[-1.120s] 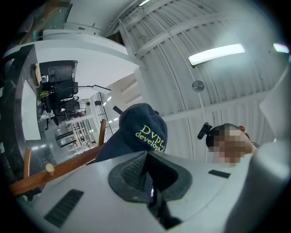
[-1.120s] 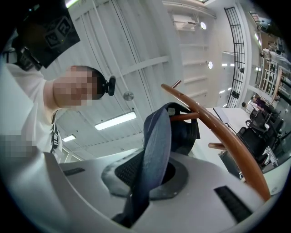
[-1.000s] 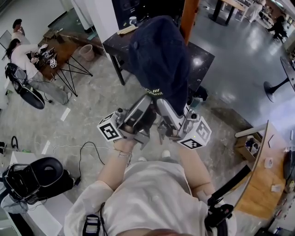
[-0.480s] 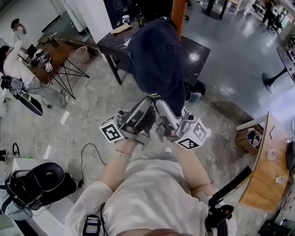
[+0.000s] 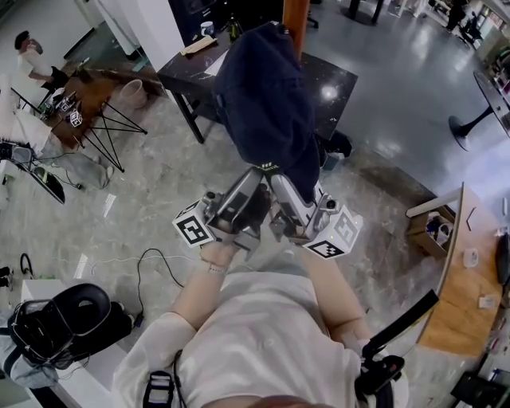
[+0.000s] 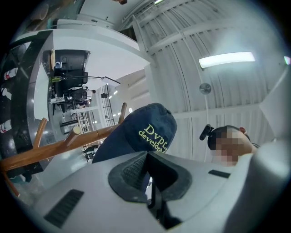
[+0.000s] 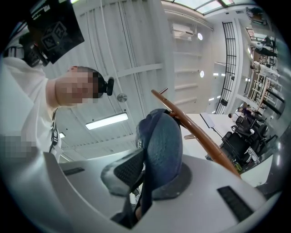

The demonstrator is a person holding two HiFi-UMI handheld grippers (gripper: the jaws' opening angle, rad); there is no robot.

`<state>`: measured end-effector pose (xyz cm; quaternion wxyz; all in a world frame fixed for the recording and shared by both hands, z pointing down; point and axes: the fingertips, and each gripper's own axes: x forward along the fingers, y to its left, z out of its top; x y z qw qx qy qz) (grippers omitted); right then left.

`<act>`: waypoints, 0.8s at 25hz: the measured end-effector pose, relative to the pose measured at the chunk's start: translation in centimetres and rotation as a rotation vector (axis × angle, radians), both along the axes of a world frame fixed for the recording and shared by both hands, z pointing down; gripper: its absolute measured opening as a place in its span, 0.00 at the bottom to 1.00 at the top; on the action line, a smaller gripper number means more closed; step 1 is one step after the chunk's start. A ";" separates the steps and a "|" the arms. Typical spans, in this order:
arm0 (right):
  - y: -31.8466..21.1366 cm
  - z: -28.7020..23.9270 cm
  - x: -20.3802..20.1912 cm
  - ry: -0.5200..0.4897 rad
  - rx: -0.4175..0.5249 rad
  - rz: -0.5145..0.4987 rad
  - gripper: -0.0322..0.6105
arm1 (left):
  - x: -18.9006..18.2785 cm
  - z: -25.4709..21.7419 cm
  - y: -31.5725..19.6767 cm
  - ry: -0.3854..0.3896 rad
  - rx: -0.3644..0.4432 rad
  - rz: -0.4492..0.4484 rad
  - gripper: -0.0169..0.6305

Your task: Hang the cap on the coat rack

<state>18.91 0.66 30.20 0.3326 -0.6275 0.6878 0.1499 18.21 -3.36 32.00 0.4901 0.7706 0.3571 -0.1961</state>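
Note:
A navy cap with yellow-green lettering is held up in front of the coat rack's wooden pole. Both grippers grip its lower edge from below. My left gripper is shut on the cap's edge, and my right gripper is shut on it just beside. In the left gripper view the cap rises above the jaws, with wooden rack pegs to its left. In the right gripper view the cap touches a slanted wooden peg above the gripper.
A black table stands behind the rack. A wooden desk is at the right, and a black chair at the lower left. Cables lie on the floor. People sit at the far left by a small table.
The cap and both grippers have shifted a little up and toward the rack pole, so the crown now overlaps the pole. Both grips are unchanged.

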 end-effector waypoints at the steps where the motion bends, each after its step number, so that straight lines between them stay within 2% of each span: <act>1: 0.1 0.2 0.1 -0.005 0.001 -0.002 0.13 | 0.0 0.1 0.1 0.005 -0.003 0.001 0.04; 8: -0.1 4.7 1.6 -0.100 -0.047 0.008 0.13 | 1.4 3.0 0.7 -0.027 0.009 0.013 0.04; 20: 1.8 7.9 2.3 -0.128 0.027 0.015 0.13 | 2.4 7.5 1.6 -0.043 -0.007 0.051 0.04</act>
